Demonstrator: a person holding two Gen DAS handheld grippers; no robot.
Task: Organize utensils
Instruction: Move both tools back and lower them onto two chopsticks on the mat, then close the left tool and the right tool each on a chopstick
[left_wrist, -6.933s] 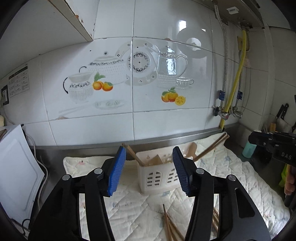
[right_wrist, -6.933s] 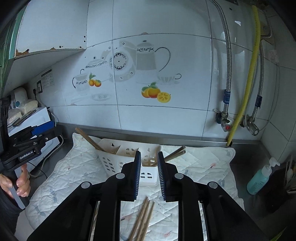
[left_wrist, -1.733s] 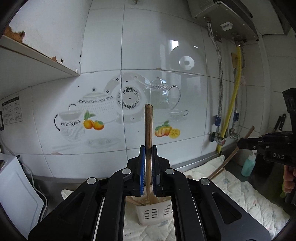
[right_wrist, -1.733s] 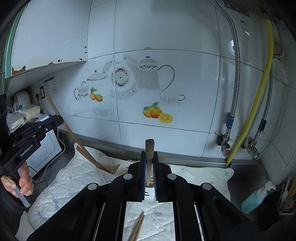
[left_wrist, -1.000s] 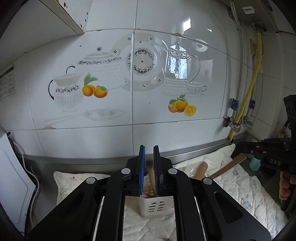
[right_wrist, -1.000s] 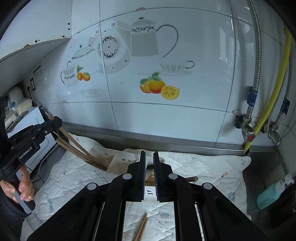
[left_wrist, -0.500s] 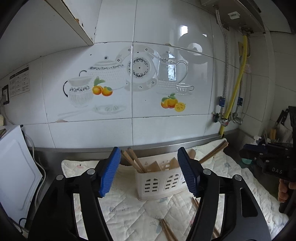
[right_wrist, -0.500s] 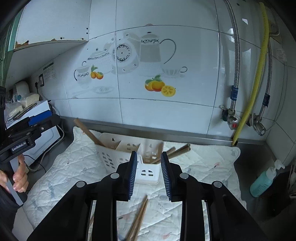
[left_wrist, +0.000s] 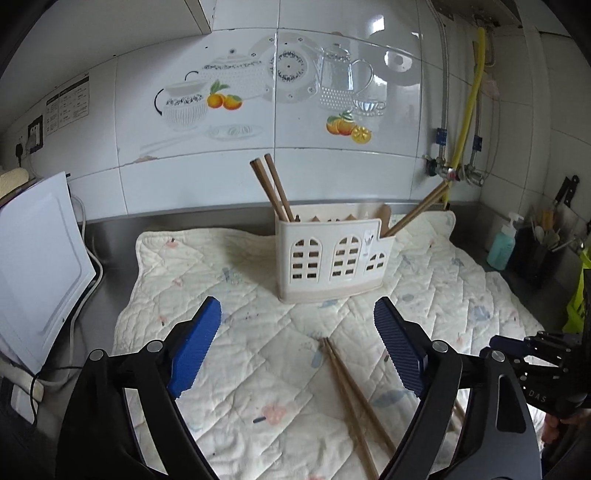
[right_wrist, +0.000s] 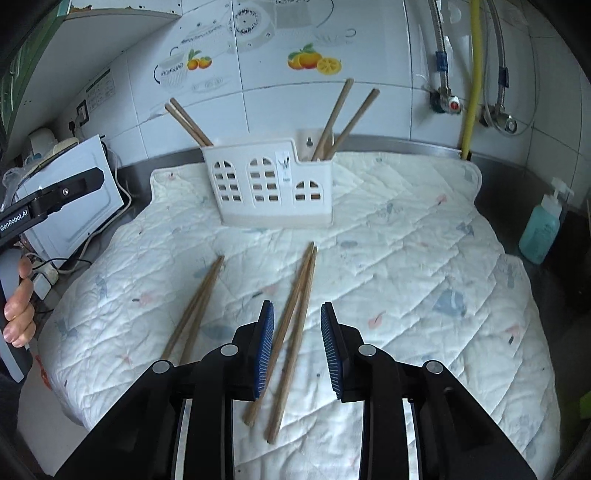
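A white plastic utensil holder (left_wrist: 332, 258) (right_wrist: 275, 188) stands on the quilted mat (left_wrist: 236, 369) (right_wrist: 406, 266). Wooden chopsticks stick up from its left end (left_wrist: 273, 188) (right_wrist: 188, 123) and its right end (left_wrist: 417, 210) (right_wrist: 345, 120). Two loose pairs lie on the mat: one pair (right_wrist: 291, 325) runs between my right gripper's fingers, the other (right_wrist: 195, 306) lies to its left. In the left wrist view a pair (left_wrist: 351, 398) lies below my left gripper (left_wrist: 297, 352), which is wide open and empty. My right gripper (right_wrist: 297, 347) is open, low over its pair.
A white appliance (left_wrist: 33, 273) stands left of the mat. A blue soap bottle (right_wrist: 541, 229) and a dark utensil caddy (left_wrist: 535, 254) stand at the right. Gas pipes and a yellow hose (right_wrist: 472, 77) run down the tiled wall.
Both grippers let go of chopsticks into the holder, opened, and have pulled back and tilted down toward the loose pairs on the mat.
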